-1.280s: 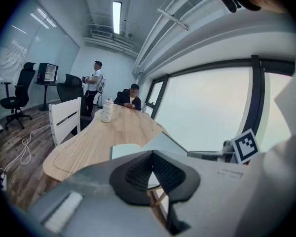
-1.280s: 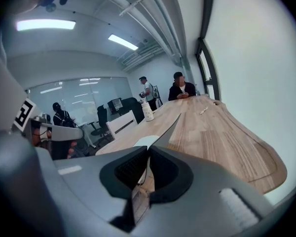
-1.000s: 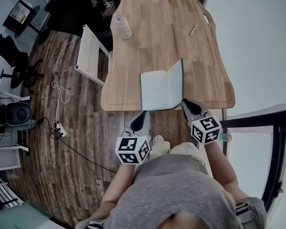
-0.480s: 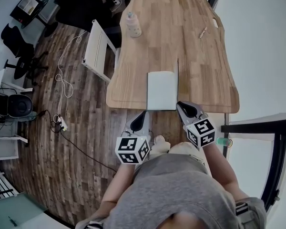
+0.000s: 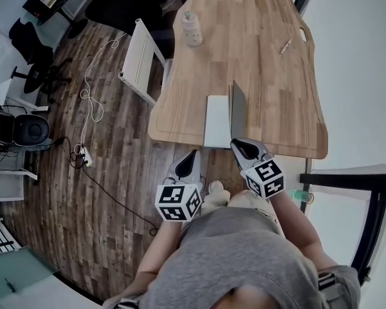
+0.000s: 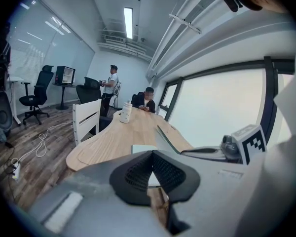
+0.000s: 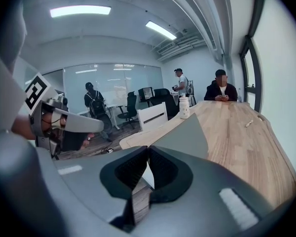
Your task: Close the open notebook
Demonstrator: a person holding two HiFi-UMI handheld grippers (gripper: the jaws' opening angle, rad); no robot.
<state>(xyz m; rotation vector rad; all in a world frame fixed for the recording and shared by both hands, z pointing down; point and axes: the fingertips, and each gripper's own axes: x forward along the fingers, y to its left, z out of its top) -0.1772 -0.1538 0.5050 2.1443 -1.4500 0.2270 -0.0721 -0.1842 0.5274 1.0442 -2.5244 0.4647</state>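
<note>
The notebook (image 5: 217, 121) lies at the near edge of the wooden table (image 5: 273, 82), white left page up. Its grey right cover (image 5: 237, 110) stands nearly upright over the spine. My right gripper (image 5: 240, 145) is shut on the near edge of that cover; in the right gripper view the grey cover (image 7: 183, 136) runs down into the closed gripper (image 7: 147, 153). My left gripper (image 5: 192, 157) hangs just off the table's near edge, shut and holding nothing. In the left gripper view its tips (image 6: 152, 155) meet in front of the white page (image 6: 143, 148), with the raised cover (image 6: 171, 138) to the right.
A pale bottle (image 5: 192, 29) stands far up the table and a pen (image 5: 285, 46) lies at the far right. A white chair (image 5: 140, 62) is beside the table's left edge, with a cable (image 5: 89, 102) on the floor. A seated person (image 6: 148, 100) is at the table's far end.
My right gripper has moved left with the cover, which swung up from lying open to nearly upright over the left page. The left gripper has barely shifted.
</note>
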